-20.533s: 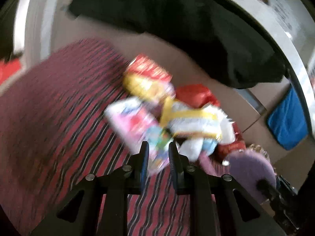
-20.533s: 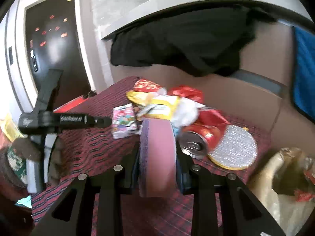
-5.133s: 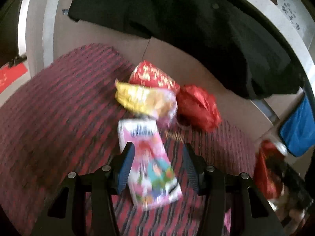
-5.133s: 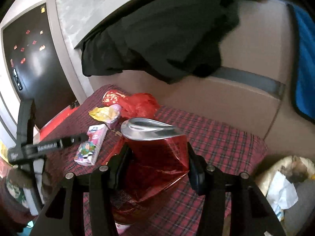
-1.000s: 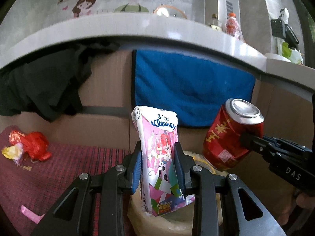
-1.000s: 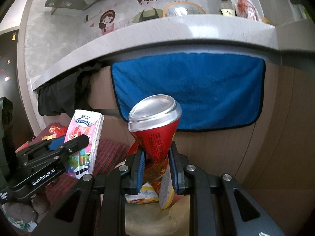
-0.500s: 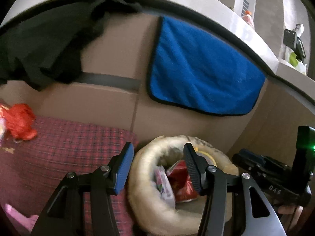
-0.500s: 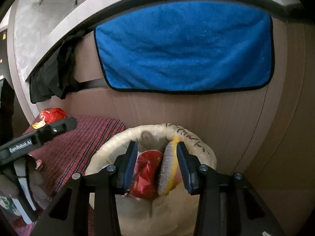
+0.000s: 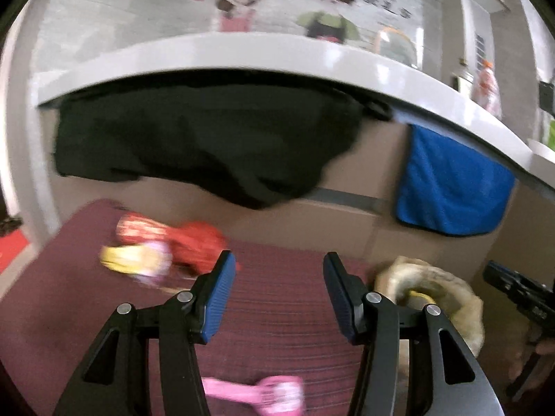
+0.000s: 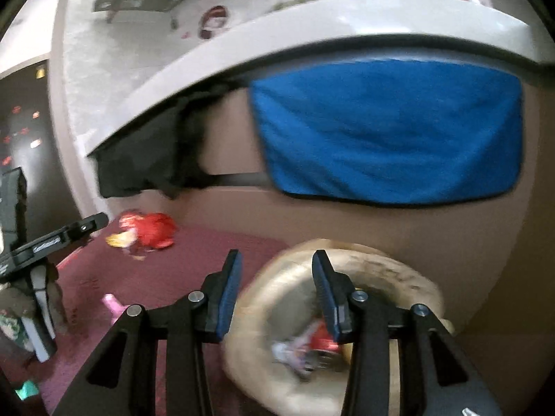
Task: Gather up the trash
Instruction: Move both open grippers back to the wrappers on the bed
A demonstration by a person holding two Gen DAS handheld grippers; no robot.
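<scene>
Both grippers are empty, with their fingers spread wide. The left gripper (image 9: 279,291) points across the dark red checked cloth (image 9: 277,312) that covers the desk; the right gripper (image 10: 275,289) hangs at the near rim of the cream bag (image 10: 392,274), which sits off the cloth's right end.

Trash still lies out. At about 10 o'clock from the left gripper, well apart from it, a small heap sits near the far edge of the cloth: a red crumpled wrapper (image 9: 201,242), a red printed packet (image 9: 138,230) and a yellow wrapper (image 9: 138,260), touching or overlapping; blur hides the exact edges. A pink scrap (image 9: 256,390) lies at 6 o'clock, close under the left gripper's frame. Inside the bag, the right wrist view shows a red can (image 10: 322,338) and a pale packet (image 10: 289,348), both smeared by motion.

The likely next step is a reach to the heap. The risks, as I judge them:
- The wrappers are thin and slippery, so fingers closing on a loose fold may lift only one piece or let it slide out.
- Closing too low may pinch the cloth and drag it.
- The pink scrap sits nearly out of view and is easy to miss.
- The bag looks soft-rimmed, so a knock from the right gripper could fold or tip it.
</scene>
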